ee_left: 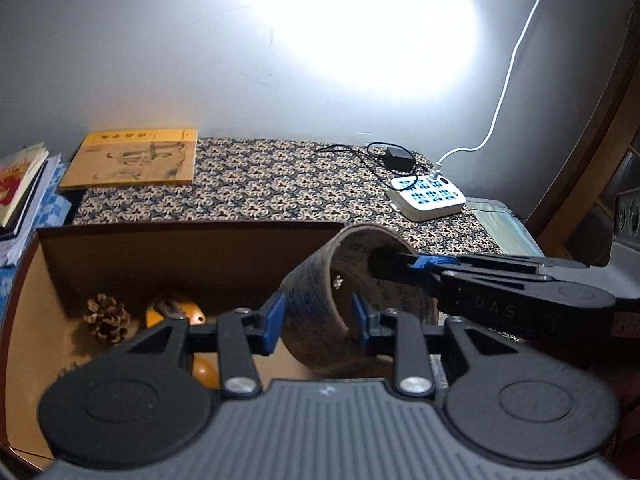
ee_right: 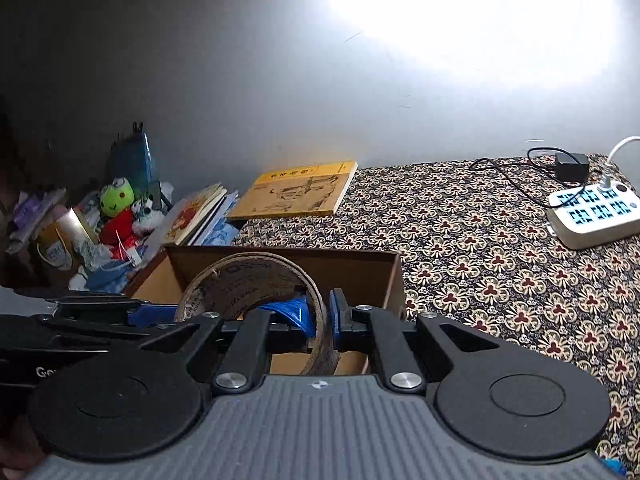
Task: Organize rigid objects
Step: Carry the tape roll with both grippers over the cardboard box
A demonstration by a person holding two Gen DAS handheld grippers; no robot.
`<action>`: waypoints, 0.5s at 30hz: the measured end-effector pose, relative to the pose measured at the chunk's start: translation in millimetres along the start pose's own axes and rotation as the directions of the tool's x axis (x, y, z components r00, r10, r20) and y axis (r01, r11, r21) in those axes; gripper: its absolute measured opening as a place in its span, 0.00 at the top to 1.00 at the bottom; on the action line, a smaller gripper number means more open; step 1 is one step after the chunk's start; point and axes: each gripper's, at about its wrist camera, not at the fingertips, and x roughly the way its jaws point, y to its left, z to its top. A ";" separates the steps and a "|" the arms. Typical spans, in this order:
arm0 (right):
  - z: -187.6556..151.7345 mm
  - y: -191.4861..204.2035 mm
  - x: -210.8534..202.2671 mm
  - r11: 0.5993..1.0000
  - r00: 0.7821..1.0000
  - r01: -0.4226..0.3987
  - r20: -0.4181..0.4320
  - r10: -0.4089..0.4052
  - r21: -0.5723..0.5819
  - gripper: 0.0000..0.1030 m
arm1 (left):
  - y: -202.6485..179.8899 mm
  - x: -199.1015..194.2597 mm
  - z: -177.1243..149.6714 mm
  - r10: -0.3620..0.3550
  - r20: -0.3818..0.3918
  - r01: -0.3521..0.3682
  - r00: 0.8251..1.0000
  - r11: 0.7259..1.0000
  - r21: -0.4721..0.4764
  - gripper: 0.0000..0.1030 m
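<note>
Wall: grey and bare across the upper half of both views, with a strong white glare at upper right.
Desk [ee_right: 500, 280]: covered in a dark floral-patterned cloth, filling the middle right of my right wrist view.
Cardboard box [ee_left: 180, 256]: open-topped, lower left of my left wrist view, its far wall running across mid-frame.
Yellow book [ee_left: 132, 160]: lying flat at the back of the desk, left of centre, just beyond the box.
Clutter pile [ee_right: 100, 216]: at the left edge of my right view, with plush toys, papers and a blue container; I cannot sort it further.
Tape roll [ee_left: 320, 300]: a wide brown ring with printed lettering, held on edge over the right end of the box, centre of both views.
Left gripper [ee_left: 319, 314]: I see its blue pads pressed on the roll's wall from outside and inside, clamped on it.
Right gripper [ee_right: 322, 314]: one pad inside the ring, one outside, squeezing the roll's wall on the opposite side.
Power strip [ee_left: 428, 198]: white, mid right, with a white cable rising up the wall.
Black adapter [ee_left: 398, 158]: behind the strip, its thin cord looped on the cloth.
Pine cone [ee_left: 107, 318]: on the box floor, lower left.
Orange items [ee_left: 176, 312]: beside the cone in the box; I cannot tell what they are.
</note>
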 end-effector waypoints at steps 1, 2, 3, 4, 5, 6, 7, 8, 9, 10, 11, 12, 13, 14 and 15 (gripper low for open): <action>1.8 4.5 7.4 1.000 1.000 0.008 -0.021 -0.009 -0.020 1.00 | 8.6 4.0 0.0 -0.005 -0.013 0.005 1.000 1.000 -0.016 0.72; 3.0 8.8 14.5 0.999 0.999 0.017 -0.044 -0.018 -0.041 1.00 | 17.4 8.6 0.1 -0.013 -0.029 0.012 0.999 0.999 -0.035 0.72; 3.7 13.7 21.7 0.997 0.997 0.026 -0.067 -0.031 -0.066 1.00 | 25.5 13.6 0.0 -0.023 -0.046 0.020 0.999 0.998 -0.053 0.72; 3.7 17.7 28.3 0.995 0.995 0.035 -0.088 -0.043 -0.092 1.00 | 33.2 17.3 -1.2 -0.034 -0.064 0.029 0.997 0.997 -0.070 0.72; 3.5 21.9 35.1 0.992 0.992 0.042 -0.113 -0.055 -0.118 1.00 | 40.4 21.9 -2.5 -0.044 -0.084 0.036 0.995 0.995 -0.088 0.72; 3.1 26.1 42.2 0.989 0.988 0.048 -0.139 -0.068 -0.143 1.00 | 46.0 26.7 -3.7 -0.054 -0.104 0.043 0.993 0.994 -0.104 0.72; 2.5 29.7 48.4 0.985 0.983 0.051 -0.164 -0.079 -0.166 1.00 | 52.2 30.3 -6.1 -0.063 -0.128 0.048 0.990 0.992 -0.119 0.72; 1.7 34.0 54.2 0.980 0.978 0.052 -0.187 -0.089 -0.192 1.00 | 56.9 34.7 -7.9 -0.069 -0.152 0.049 0.986 0.990 -0.132 0.72; 0.5 38.1 59.6 0.974 0.973 0.052 -0.209 -0.100 -0.220 1.00 | 60.6 38.9 -9.6 -0.073 -0.176 0.048 0.982 0.989 -0.140 0.72; -1.1 42.7 64.8 0.967 0.967 0.053 -0.231 -0.112 -0.250 1.00 | 64.0 42.0 -11.1 -0.075 -0.197 0.047 0.977 0.988 -0.146 0.72; -2.6 46.7 69.6 0.960 0.960 0.053 -0.250 -0.124 -0.273 1.00 | 66.6 44.2 -12.3 -0.076 -0.213 0.045 0.974 0.988 -0.149 0.72; -4.4 50.1 74.0 0.955 0.954 0.052 -0.269 -0.134 -0.292 1.00 | 69.5 46.1 -13.7 -0.075 -0.231 0.041 0.970 0.988 -0.151 0.72; -5.1 52.5 79.4 0.951 0.945 0.047 -0.294 -0.141 -0.305 1.00 | 72.0 48.3 -14.9 -0.071 -0.248 0.035 0.966 0.988 -0.149 0.74; -6.6 54.1 83.6 0.949 0.938 0.043 -0.313 -0.145 -0.312 1.00 | 74.4 50.0 -16.2 -0.070 -0.266 0.031 0.962 0.988 -0.149 0.75; -8.1 55.4 87.4 0.947 0.931 0.039 -0.332 -0.151 -0.319 1.00 | 76.9 51.7 -17.4 -0.073 -0.280 0.030 0.957 0.988 -0.152 0.75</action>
